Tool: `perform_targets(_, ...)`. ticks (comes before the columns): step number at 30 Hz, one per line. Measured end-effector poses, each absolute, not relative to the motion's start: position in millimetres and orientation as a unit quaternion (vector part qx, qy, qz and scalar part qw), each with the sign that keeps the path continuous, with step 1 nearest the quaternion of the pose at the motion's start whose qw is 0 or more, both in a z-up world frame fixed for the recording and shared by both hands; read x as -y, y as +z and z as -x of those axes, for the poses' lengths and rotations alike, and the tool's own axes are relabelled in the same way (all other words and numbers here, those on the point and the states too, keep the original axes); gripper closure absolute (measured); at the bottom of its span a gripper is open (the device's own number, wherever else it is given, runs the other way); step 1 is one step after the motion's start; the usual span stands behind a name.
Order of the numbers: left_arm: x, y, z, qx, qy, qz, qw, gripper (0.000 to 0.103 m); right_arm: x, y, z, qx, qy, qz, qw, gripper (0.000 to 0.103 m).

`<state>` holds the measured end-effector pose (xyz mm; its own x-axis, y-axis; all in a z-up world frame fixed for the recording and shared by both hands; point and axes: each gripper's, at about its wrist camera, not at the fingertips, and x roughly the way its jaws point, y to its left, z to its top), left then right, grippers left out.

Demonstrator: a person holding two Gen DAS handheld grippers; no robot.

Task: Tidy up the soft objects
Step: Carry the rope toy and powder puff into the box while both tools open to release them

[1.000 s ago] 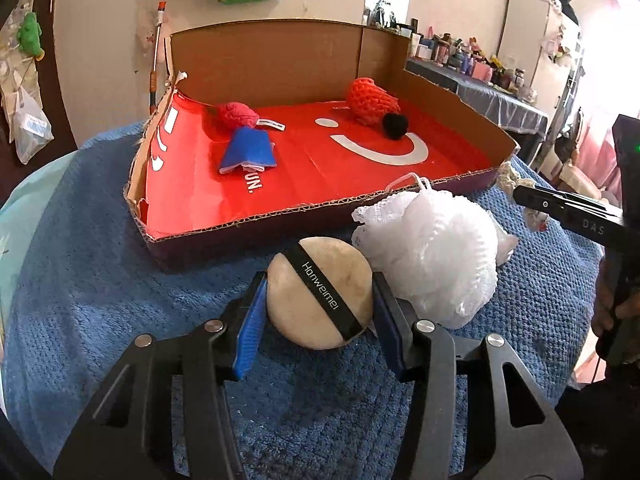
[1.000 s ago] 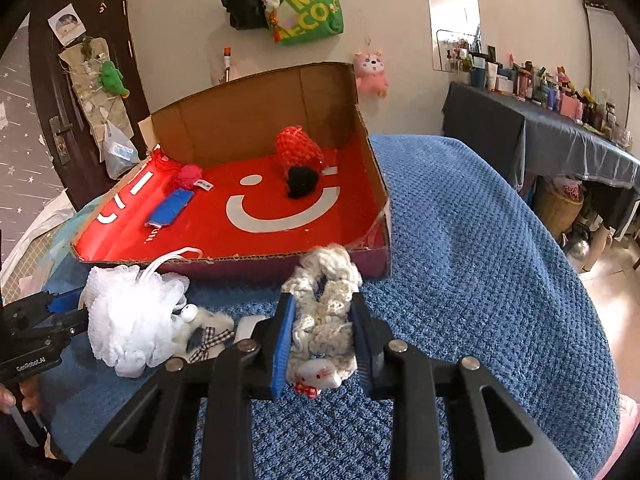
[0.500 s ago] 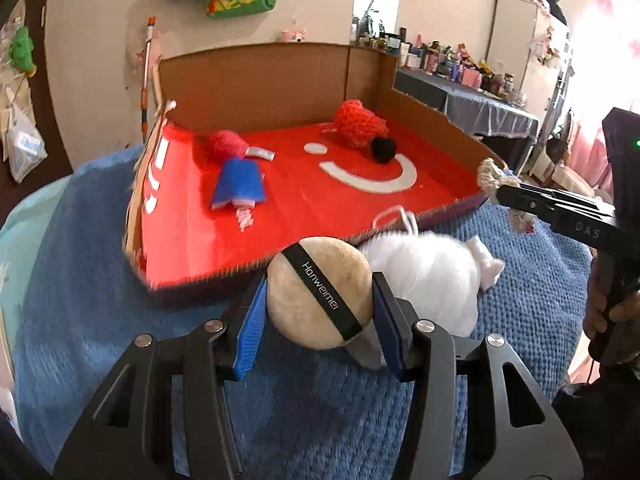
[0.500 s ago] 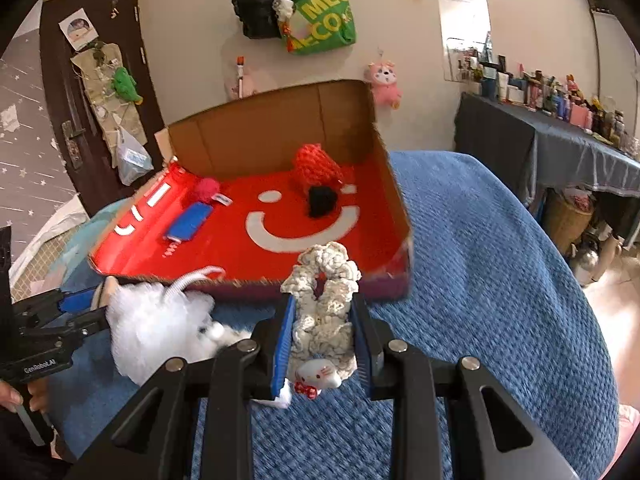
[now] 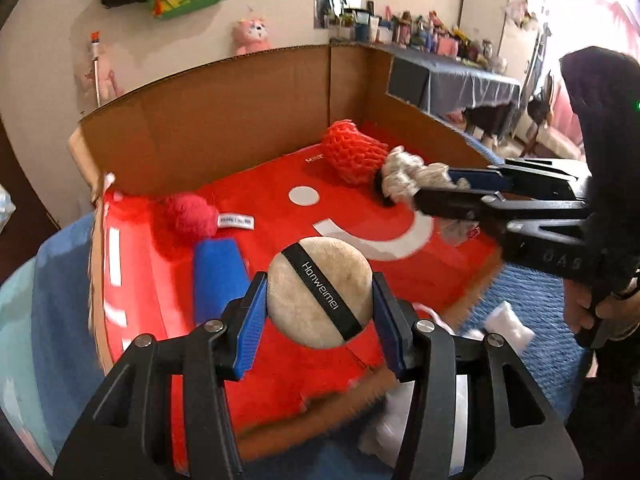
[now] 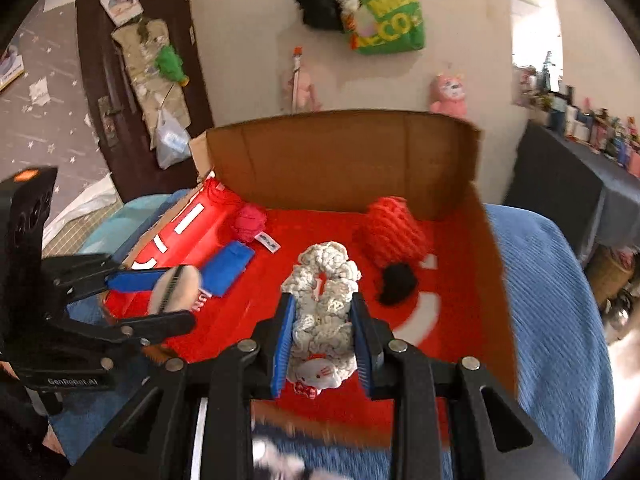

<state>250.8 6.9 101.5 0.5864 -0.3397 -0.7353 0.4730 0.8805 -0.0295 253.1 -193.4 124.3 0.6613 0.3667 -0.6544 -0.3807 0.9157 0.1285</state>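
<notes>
My left gripper is shut on a round beige powder puff with a black band, held above the front left of the red-lined cardboard box. My right gripper is shut on a cream scrunchie with a small cat charm, held above the box's middle. The scrunchie also shows in the left wrist view, and the puff in the right wrist view. In the box lie a red net sponge, a black pom, a blue cloth and a pink ball.
The box sits on a blue knitted blanket. A white mesh bath pouf lies on the blanket just in front of the box, partly hidden under my left gripper. A dark table with bottles stands to the right.
Both grippers have risen and moved forward from the blanket to above the box, each carrying its object. The white pouf stays behind on the blanket.
</notes>
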Motion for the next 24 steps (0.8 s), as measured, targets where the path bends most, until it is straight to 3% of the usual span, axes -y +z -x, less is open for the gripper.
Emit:
perform_targets(10, 14, 83, -310, -0.449, -0.236, -0.133, 0.852, 0.055, 167, 99, -318, -0.421, 0.219, 0.049, 0.879, 0.073)
perform_targets(24, 25, 65, -341, -0.483, -0.234, -0.144, 0.832, 0.055, 165, 79, -345, -0.462, 0.221, 0.062, 0.857, 0.073)
